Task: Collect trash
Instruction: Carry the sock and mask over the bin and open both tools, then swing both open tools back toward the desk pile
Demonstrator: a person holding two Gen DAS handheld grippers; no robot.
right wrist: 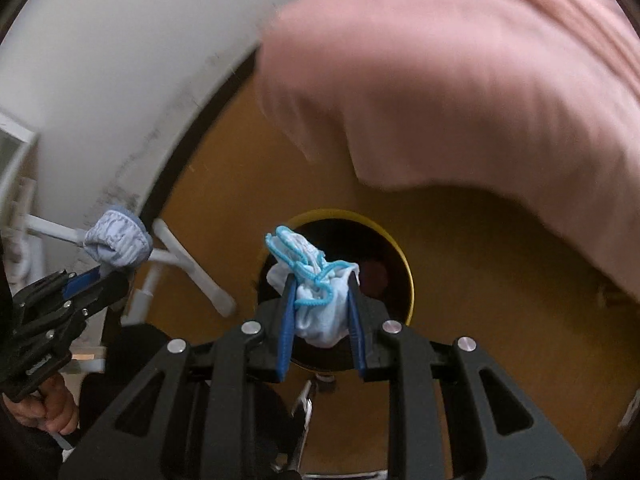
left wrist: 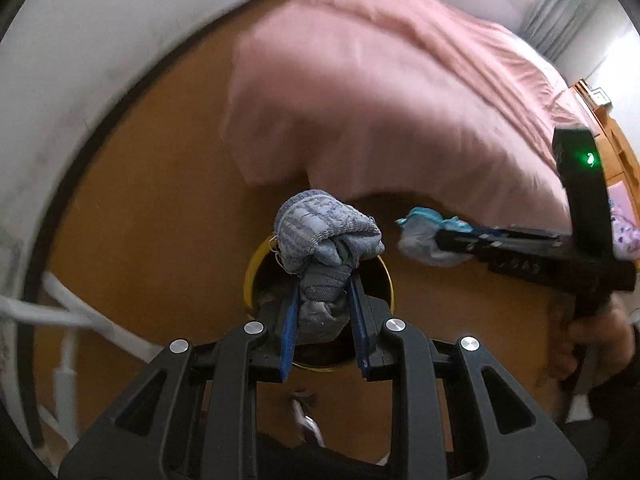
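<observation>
My left gripper (left wrist: 325, 292) is shut on a balled grey-blue sock (left wrist: 324, 236) and holds it above a yellow-rimmed bin (left wrist: 251, 268) on the floor. My right gripper (right wrist: 322, 296) is shut on a crumpled white cloth with a turquoise edge (right wrist: 316, 280) and holds it over the same bin (right wrist: 396, 240), whose inside is dark. In the left wrist view the right gripper (left wrist: 440, 240) comes in from the right with its cloth (left wrist: 420, 232). In the right wrist view the left gripper (right wrist: 100, 272) shows at the left with the sock (right wrist: 118, 240).
A bed with a pink cover (left wrist: 380, 100) hangs over the orange-brown floor (left wrist: 160, 220) just beyond the bin. A white wall with a dark baseboard (left wrist: 80, 80) curves along the left. A white rack's legs (right wrist: 188, 272) stand by the wall. Wooden furniture (left wrist: 616, 136) is at the far right.
</observation>
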